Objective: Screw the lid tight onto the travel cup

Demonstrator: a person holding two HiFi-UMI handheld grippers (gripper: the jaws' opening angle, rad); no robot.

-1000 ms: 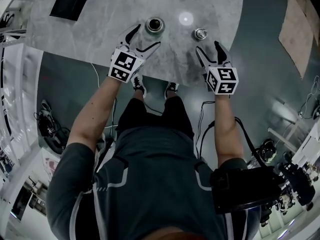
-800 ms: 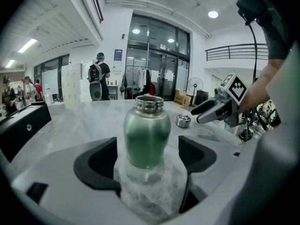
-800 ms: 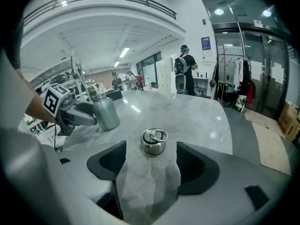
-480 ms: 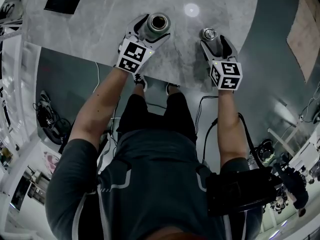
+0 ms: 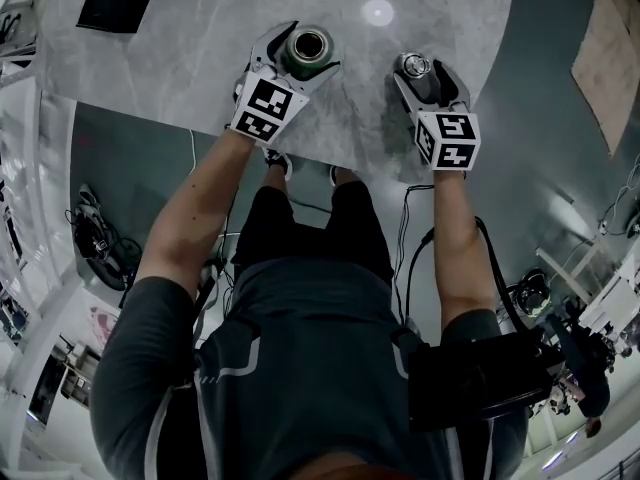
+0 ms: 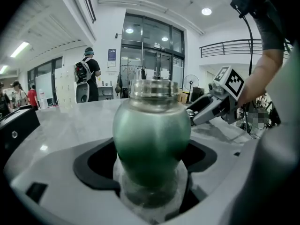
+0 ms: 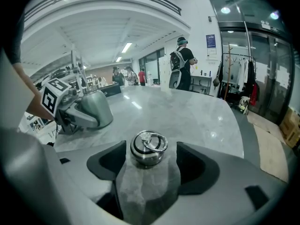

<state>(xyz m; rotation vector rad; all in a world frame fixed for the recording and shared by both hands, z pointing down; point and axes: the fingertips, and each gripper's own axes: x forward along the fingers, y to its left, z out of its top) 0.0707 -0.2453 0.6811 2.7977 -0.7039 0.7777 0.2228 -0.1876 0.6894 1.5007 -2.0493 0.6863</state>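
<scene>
Green-bodied travel cup (image 6: 152,135) sits between the jaws of L claw (image 5: 297,56), upright on the grey marble counter (image 5: 200,38). Jaws press on the narrower lower body from both sides, so L claw pinches the cup. Mouth is open, no lid on it.

R claw (image 5: 426,74) has the steel lid (image 7: 148,149) between its jaw tips. Jaws stand close on both sides of it and look pressed onto it, so it reads as a pinch, w/ the lid low at the counter surface. Can't tell if it's lifted off yet.

Step in hand, as I judge it: both grasps made, pre-transfer. Lid and cup are apart on the counter, lid to the person's right of the cup. Screwing not started.

Next move prob calls for:
- lift lid, carry it left over the cup mouth
- keep lid level and centred on the rim so threads catch
- L claw holds the cup firm vs the twist; R claw turns, prob w/ regrips

View diffs:
- head view: gives the layout, i.e. both claws, gap btw cup and lid, and looks down into the dark cup mouth. Cup colour not readable there.
- L claw view: shows green body, clear neck at top, and R claw off to the right.
- R claw view: shows the ring handle on top of the lid, plus L claw w/ cup at far left.
</scene>
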